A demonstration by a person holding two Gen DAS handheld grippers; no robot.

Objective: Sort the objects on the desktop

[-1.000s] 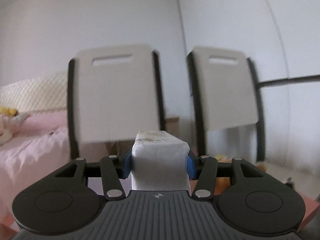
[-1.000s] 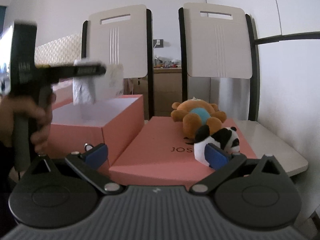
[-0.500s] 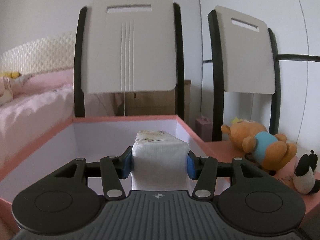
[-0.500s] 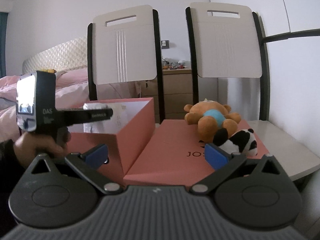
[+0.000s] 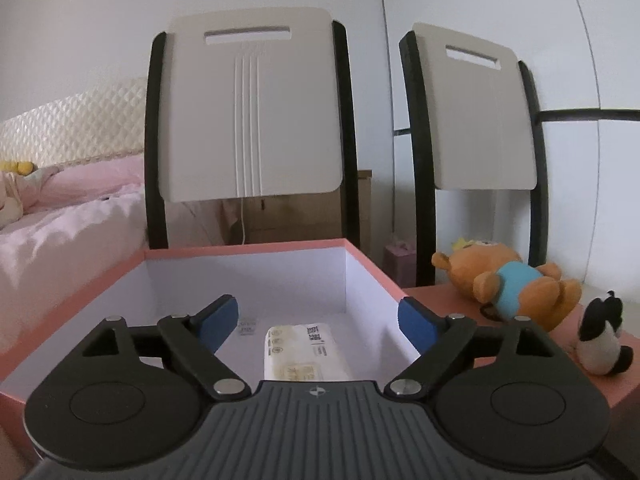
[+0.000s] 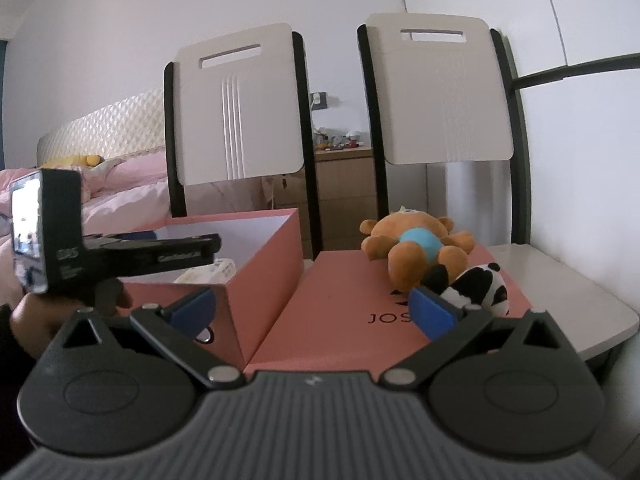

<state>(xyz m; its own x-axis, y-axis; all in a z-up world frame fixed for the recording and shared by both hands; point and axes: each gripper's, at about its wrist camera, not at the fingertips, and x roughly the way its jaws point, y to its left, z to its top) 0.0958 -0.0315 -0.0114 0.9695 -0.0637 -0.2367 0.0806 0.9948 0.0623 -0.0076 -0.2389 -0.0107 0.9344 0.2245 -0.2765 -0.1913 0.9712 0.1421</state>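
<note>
Left gripper [image 5: 318, 322] is hovering over the pink box [image 5: 256, 246], jaws spread wide and empty; the tissue pack [image 5: 302, 350] is lying below between them. Best lifting straight up, clearing the walls. Right gripper [image 6: 312, 310] is waiting, jaws released, panda toy [image 6: 478, 284] just beyond its right jaw.

Two white-backed chairs [image 6: 240, 104] with black frames are set side by side against a plain white wall [image 6: 120, 20]. A bed [image 5: 60, 216] with pink bedding and a quilted cream headboard [image 5: 72, 120] is seen at left, a wooden nightstand [image 6: 340, 188] between the chairs.
</note>
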